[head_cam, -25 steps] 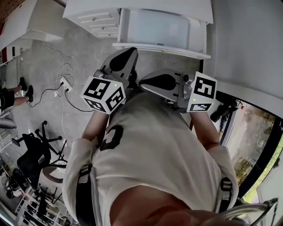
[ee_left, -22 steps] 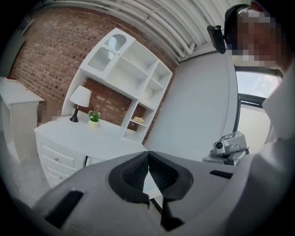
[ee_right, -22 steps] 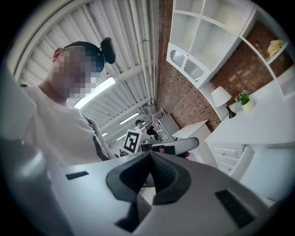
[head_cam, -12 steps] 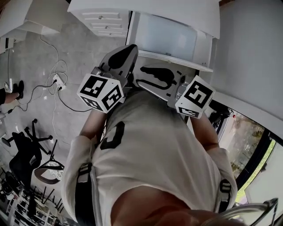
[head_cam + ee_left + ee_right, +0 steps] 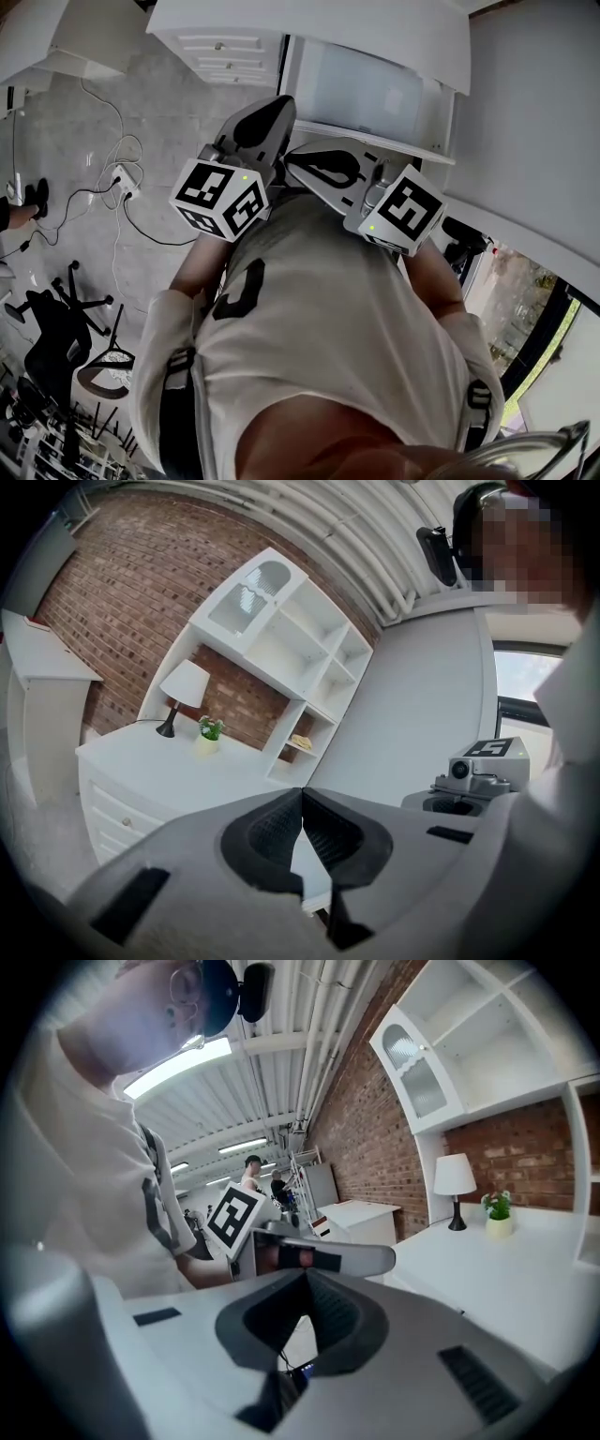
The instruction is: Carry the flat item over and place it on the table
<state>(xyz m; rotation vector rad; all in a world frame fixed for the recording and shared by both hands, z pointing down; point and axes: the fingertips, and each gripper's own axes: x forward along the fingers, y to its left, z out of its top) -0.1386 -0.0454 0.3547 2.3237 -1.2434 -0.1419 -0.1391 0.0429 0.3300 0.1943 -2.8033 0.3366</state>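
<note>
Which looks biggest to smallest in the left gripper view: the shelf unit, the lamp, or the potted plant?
1. shelf unit
2. lamp
3. potted plant
All three stand together at the white desk, so nearness to the camera hardly skews this order.

Bare desktop (image 5: 150,766) ahead; lamp (image 5: 184,684) and plant (image 5: 210,729) at its back edge.

Pale thing (image 5: 301,742) on a shelf (image 5: 317,755), too small to identify; white cabinet (image 5: 309,26) cut by the top edge.
</note>
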